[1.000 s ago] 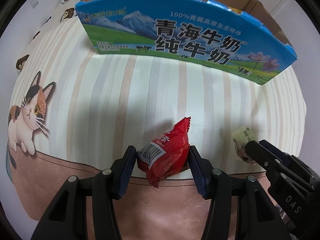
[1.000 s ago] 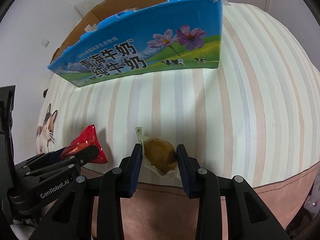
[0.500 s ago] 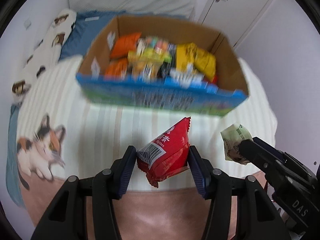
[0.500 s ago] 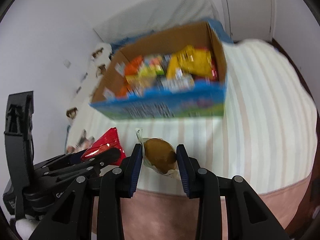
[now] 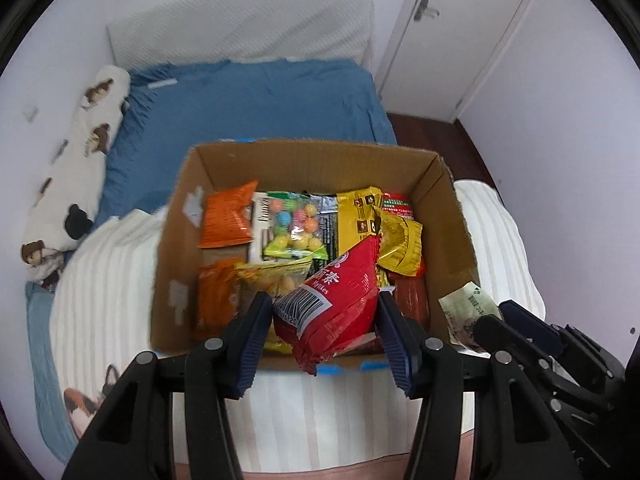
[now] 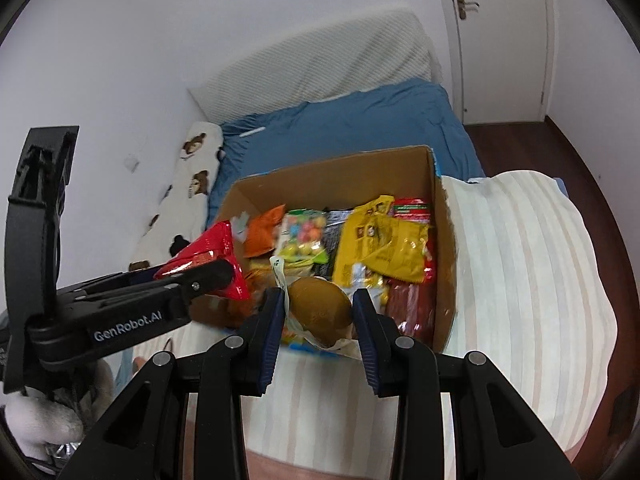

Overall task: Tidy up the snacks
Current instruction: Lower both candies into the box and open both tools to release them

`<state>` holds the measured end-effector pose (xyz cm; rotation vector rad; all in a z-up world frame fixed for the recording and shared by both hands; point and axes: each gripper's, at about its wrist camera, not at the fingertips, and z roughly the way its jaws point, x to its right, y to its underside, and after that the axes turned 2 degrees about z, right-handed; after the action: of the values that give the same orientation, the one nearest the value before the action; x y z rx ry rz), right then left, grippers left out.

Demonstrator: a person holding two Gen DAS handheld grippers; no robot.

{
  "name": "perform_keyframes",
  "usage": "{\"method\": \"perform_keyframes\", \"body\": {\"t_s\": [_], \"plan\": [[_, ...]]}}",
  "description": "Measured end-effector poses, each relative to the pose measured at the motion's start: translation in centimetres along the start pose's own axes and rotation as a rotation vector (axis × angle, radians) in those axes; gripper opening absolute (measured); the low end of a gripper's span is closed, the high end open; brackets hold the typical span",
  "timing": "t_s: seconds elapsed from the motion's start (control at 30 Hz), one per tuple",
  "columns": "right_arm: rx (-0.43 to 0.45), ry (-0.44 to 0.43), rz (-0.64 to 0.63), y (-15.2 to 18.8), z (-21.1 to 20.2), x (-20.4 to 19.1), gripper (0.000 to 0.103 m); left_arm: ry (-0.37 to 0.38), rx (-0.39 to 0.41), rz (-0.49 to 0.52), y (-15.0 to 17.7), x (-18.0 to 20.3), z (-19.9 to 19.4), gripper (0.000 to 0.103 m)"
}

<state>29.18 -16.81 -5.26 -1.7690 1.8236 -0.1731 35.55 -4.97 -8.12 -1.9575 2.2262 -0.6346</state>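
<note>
Now both snacks hang above the near edge of the cardboard box (image 5: 448, 200), which sits ahead of and below the two grippers on the striped bed cover (image 6: 520, 264). The left gripper (image 5: 324, 320) is clenched on a red snack packet (image 5: 336, 296), whose long axis runs slantwise up and away toward the box's middle, its tip over the yellow bags. The right gripper (image 6: 318, 312) is clamped on a brown round pastry in a clear wrapper (image 6: 318, 308), poised over the box's near wall, toward the right half. Neither looks clearly nearer; a short move forward and down would probably put either one inside. The box is already crowded: orange packets (image 5: 228, 216) on the left, a bag of coloured candy balls (image 5: 294, 224) in the middle, yellow bags (image 6: 380, 240) and red packs on the right. Free room looks scarce, so each piece likely lands on top of others.
</note>
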Motion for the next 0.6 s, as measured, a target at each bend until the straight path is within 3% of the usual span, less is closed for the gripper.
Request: {"method": "perform_keyframes", "body": {"t_s": [0.17,0.23,0.3,0.33,0.37,0.47,0.6], "plan": [[-0.060,0.026,0.050,-1.3,3.7,2.3,0.037,0.071,-0.186,-0.007,-1.9,0.0,6.7,0.051],[-0.129,0.014,0.087,-1.5,6.1,3.5,0.038,0.079,-0.258,-0.033,-1.8,-0.2,9.4,0.052],[-0.202,0.025,0.122,-1.2,8.1,4.4,0.054,0.073,-0.307,-0.034,-1.5,-0.2,11.2,0.052],[-0.234,0.036,0.139,-1.0,9.0,5.0,0.073,0.068,-0.327,-0.024,-1.3,-0.2,12.0,0.052],[-0.241,0.039,0.145,-0.9,9.4,5.3,0.077,0.059,-0.337,-0.021,-1.1,-0.2,12.5,0.056],[-0.243,0.064,0.140,-0.6,9.8,5.8,0.077,0.063,-0.337,-0.037,-0.8,-0.4,13.1,0.072],[-0.253,0.082,0.131,-0.6,10.3,6.1,0.077,0.054,-0.307,-0.048,-0.9,-0.6,12.5,0.072]]}}
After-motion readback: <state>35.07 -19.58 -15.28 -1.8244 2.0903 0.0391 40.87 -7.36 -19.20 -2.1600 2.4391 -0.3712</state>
